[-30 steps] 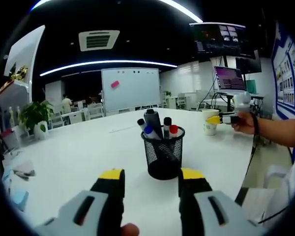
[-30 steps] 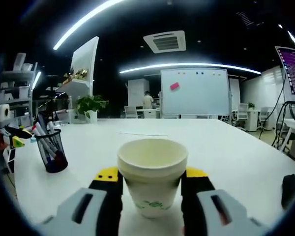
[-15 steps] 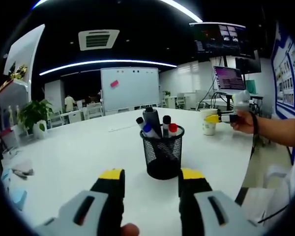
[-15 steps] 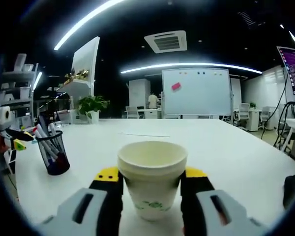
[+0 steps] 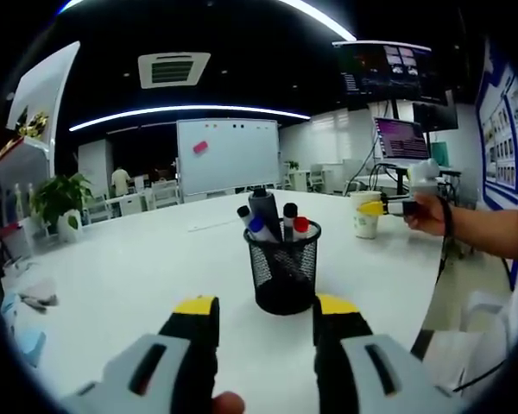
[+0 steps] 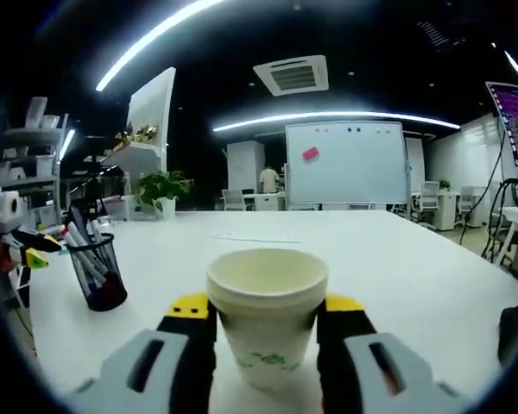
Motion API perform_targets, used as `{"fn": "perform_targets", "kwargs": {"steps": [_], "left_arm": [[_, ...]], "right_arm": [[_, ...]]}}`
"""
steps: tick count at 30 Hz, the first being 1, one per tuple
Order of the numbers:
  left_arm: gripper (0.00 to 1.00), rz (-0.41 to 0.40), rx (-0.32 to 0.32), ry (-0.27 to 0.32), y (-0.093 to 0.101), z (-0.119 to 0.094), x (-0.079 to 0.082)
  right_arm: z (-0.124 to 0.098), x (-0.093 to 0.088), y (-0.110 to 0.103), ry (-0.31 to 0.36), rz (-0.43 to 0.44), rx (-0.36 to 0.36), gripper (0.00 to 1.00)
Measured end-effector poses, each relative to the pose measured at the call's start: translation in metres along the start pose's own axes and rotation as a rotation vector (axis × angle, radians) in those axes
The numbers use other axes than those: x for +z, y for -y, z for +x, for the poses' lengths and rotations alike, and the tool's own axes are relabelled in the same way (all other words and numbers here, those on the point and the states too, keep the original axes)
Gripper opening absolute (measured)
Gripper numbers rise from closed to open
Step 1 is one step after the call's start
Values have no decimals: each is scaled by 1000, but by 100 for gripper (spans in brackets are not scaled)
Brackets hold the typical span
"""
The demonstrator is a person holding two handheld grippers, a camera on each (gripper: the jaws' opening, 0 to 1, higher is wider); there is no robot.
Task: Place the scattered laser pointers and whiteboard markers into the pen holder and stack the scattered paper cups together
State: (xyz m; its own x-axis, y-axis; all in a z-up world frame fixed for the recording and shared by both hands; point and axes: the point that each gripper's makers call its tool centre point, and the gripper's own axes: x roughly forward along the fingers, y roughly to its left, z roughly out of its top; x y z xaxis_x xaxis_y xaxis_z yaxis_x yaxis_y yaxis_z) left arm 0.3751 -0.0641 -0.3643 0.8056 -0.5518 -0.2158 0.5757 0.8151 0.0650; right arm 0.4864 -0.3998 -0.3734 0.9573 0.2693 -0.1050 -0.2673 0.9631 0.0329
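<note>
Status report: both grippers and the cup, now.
Right gripper shut on paper cup. Left gripper open, empty, facing pen holder. Nothing in the way.

1. The left gripper [image 5: 264, 312] has two black jaws capped with yellow tips; each sits in a pale grey moulded shell with a dark oblong slot in its upper face.
2. The right gripper [image 6: 263, 311] is built the same: yellow-tipped black jaws and grey slotted shells; seen from the left gripper view, it shows a yellow tip on a grey-white body.
3. The hand [image 5: 427, 216] gripping it wears a dark strap at the wrist; a light garment shows at that view's right edge.
</note>
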Motion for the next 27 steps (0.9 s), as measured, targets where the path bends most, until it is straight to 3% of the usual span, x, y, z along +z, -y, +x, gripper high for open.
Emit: {"fn": "perform_targets", "kwargs": {"steps": [22, 27], "left_arm": [[44, -5, 5, -2, -3, -3, -4], [44, -5, 7, -1, -3, -4, -4]], "right_arm": [[0, 12, -21, 22, -14, 62, 45], [0, 14, -36, 25, -41, 95, 45]]}}
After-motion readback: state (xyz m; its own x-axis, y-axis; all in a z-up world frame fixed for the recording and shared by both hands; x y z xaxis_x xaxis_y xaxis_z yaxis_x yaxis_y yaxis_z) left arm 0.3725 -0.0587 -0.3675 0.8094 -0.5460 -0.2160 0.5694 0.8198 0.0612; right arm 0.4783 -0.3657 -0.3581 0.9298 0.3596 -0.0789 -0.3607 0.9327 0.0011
